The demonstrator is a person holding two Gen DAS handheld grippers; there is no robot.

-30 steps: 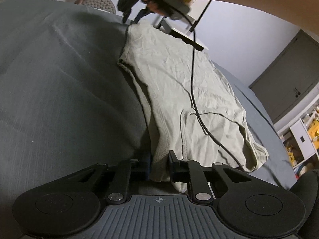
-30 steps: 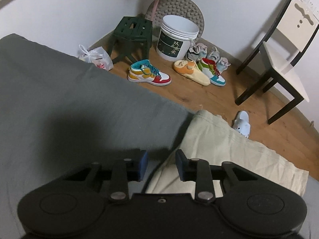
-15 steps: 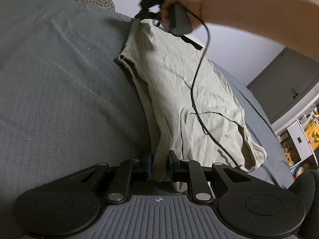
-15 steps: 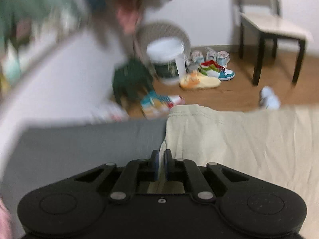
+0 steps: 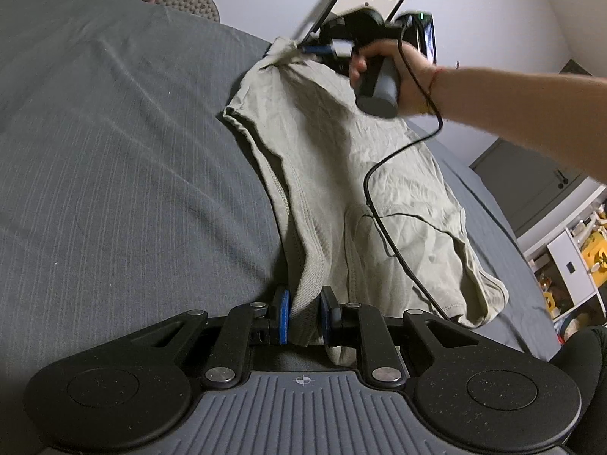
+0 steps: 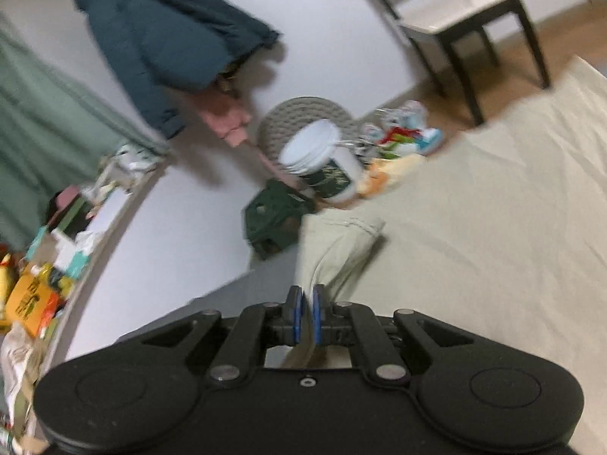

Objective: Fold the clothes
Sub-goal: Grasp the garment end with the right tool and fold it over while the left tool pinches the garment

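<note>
A pale khaki garment [image 5: 341, 174] lies lengthwise on a grey bed sheet [image 5: 114, 159]. My left gripper [image 5: 303, 314] is shut on the garment's near edge, with cloth bunched between its blue pads. At the far end a person's hand holds my right gripper [image 5: 322, 50], which pinches the garment's far corner and lifts it off the sheet. In the blurred right wrist view, my right gripper [image 6: 305, 313] is shut on a fold of the khaki garment [image 6: 474, 246], which spreads out to the right.
A black cable [image 5: 383, 204] trails from the right gripper across the garment. Beyond the bed's end stand a chair [image 6: 466, 19], a white bucket [image 6: 322, 163], a green stool [image 6: 277, 220] and several shoes [image 6: 402, 140]. A dark jacket [image 6: 170, 45] hangs on the wall.
My right gripper closed on the garment's far corner, lifted it and swung round. My left gripper closed on the near edge and has raised it slightly.
</note>
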